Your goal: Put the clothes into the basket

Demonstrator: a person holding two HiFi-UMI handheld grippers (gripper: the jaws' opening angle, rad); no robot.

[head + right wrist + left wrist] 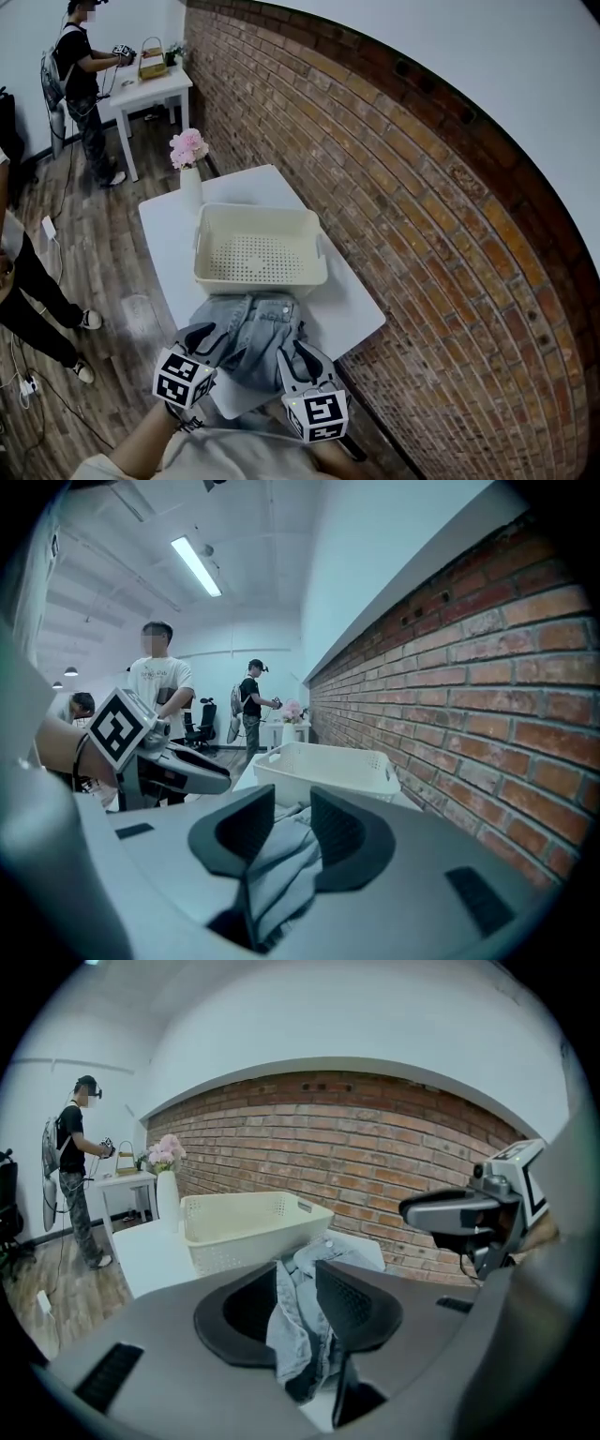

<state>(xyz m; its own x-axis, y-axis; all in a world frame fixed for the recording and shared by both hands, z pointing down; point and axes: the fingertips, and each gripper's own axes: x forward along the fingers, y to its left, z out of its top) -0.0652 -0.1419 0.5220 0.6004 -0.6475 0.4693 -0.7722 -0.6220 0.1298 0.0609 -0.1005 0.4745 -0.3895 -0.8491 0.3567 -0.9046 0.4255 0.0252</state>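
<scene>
1. Head view first: the rough red brick wall (422, 187) runs down the whole right side and gets chopped off by the frame edge.
2. The smooth white table (169, 234) has its near end buried under denim and the two claws, so that edge is mostly hidden.
3. A cream plastic basket (261, 283), rectangular with a hole-dotted floor, sits mid-table.
4. The jeans (253, 337) are faded blue and crumpled. They lie on the table right in front of the basket and droop over the near edge, so the lower part is out of sight.
5. The left gripper (298, 1274) has its jaws spread just a little, with a fold of denim sitting in the gap.
6. The right gripper (292, 813) is the same deal: jaws slightly apart with denim between them.
7. A small white vase (190, 187) of pink flowers stands by the basket's far left corner.
</scene>
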